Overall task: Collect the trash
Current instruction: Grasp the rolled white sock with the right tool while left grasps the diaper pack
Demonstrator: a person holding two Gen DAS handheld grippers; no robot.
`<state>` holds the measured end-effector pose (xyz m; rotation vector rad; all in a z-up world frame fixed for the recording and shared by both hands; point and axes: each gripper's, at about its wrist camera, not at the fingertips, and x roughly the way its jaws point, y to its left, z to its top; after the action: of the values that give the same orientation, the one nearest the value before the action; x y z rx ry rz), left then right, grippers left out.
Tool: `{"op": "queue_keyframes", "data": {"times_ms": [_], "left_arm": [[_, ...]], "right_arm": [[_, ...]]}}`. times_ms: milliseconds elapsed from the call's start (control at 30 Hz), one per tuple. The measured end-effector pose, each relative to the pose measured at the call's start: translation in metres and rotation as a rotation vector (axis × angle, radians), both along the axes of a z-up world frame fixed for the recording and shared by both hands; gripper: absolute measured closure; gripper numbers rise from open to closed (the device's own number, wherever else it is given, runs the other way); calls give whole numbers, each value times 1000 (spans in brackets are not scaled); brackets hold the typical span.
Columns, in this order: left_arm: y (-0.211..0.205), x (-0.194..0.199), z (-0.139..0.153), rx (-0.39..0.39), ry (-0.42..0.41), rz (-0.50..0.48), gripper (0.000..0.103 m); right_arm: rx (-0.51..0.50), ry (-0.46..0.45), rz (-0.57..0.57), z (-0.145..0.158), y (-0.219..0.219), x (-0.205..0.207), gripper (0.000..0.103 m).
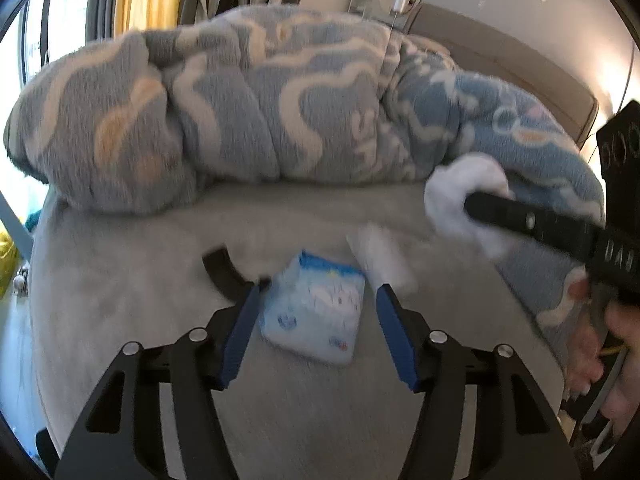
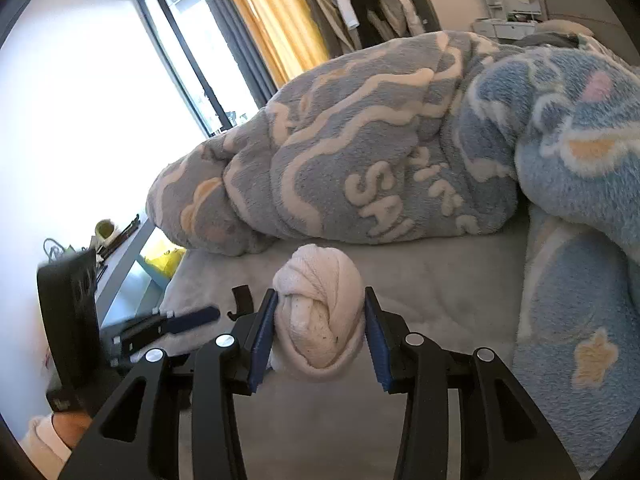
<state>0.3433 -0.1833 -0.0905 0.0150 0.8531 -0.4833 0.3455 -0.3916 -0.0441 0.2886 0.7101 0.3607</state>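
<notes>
A blue-and-white tissue packet [image 1: 314, 314] lies flat on the grey bed sheet [image 1: 120, 280]. My left gripper [image 1: 322, 286] stands open just above the packet, one blue pad on either side and neither touching it. A blurred white scrap [image 1: 380, 258] lies just beyond the right pad. A black hook-shaped piece [image 1: 218, 272] rests past the left pad. My right gripper [image 2: 320, 291] is shut on a knotted white cloth ball [image 2: 320, 320], held clear of the sheet. In the left wrist view that ball [image 1: 452, 196] shows at the right, pinched by the right gripper [image 1: 472, 204].
A thick blue fleece blanket [image 1: 260, 100] with cream swirls is heaped across the back of the bed and down its right side [image 2: 580, 320]. The mattress edge drops off at the left [image 1: 40, 280]. A window, a yellow curtain [image 2: 272, 20] and hanging clothes stand behind.
</notes>
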Motion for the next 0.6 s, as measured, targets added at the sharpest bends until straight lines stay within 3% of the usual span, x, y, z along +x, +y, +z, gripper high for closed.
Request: {"op": "queue_keyframes", "data": {"times_ms": [133, 233, 433, 600], "left_arm": [[1, -3, -10, 24, 53, 27, 44], [3, -1, -15, 19, 72, 31, 35], [-5, 9, -26, 18, 91, -8, 29], [-8, 20, -33, 21, 92, 9, 31]], "right_arm": [[13, 0, -4, 1, -1, 1, 60], [23, -8, -4, 3, -1, 2, 60], [34, -3, -14, 1, -3, 5, 60], [28, 7, -9, 0, -1, 7, 60]]}}
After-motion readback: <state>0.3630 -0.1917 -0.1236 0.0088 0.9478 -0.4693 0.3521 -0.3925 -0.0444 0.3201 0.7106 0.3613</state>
